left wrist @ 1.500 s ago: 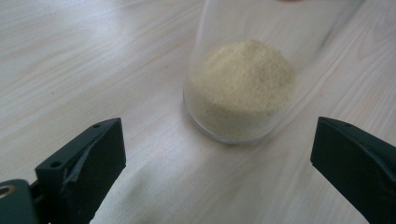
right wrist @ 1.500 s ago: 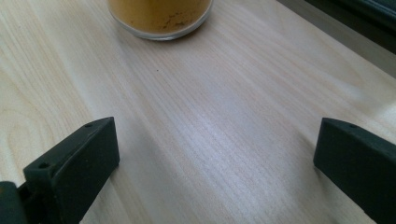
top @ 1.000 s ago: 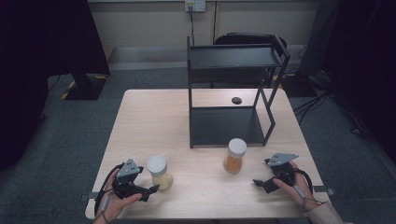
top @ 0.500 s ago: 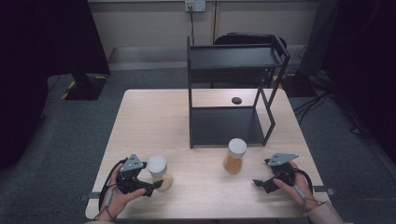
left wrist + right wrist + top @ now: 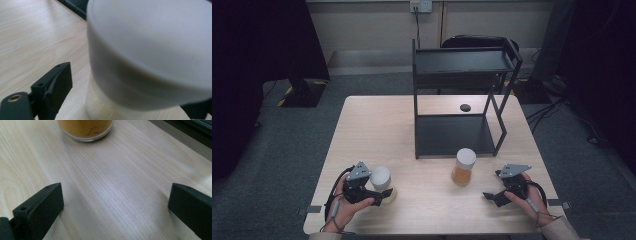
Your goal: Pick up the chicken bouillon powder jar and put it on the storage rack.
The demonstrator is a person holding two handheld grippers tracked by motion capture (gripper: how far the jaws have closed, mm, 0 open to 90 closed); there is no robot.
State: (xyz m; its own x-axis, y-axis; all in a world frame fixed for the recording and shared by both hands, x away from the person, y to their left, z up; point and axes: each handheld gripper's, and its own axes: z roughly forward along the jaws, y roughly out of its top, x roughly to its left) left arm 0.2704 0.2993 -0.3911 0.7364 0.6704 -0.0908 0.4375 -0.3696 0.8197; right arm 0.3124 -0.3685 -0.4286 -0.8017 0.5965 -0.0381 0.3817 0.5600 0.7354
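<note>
Counter (image 5: pixel 377 125) overhead: left tongs (image 5: pixel 384 192) at seven o'clock, closing around pale white-lidded jar (image 5: pixel 381 177); right tongs (image 5: pixel 490 196) spread at five o'clock. Left gripper view: jar (image 5: pixel 150 57) between jaws, contact unclear. Right gripper view: jaws wide, amber jar (image 5: pixel 86 128) at twelve o'clock

A lab-like test room: a lone pale wooden table (image 5: pixel 377 125) on grey carpet (image 5: pixel 287 145), dark curtains (image 5: pixel 252 45), a wall socket (image 5: pixel 421 6).

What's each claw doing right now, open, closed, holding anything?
Left claw: just been closing around the pale jar; contact cannot be told.
Right claw: open, empty.
</note>
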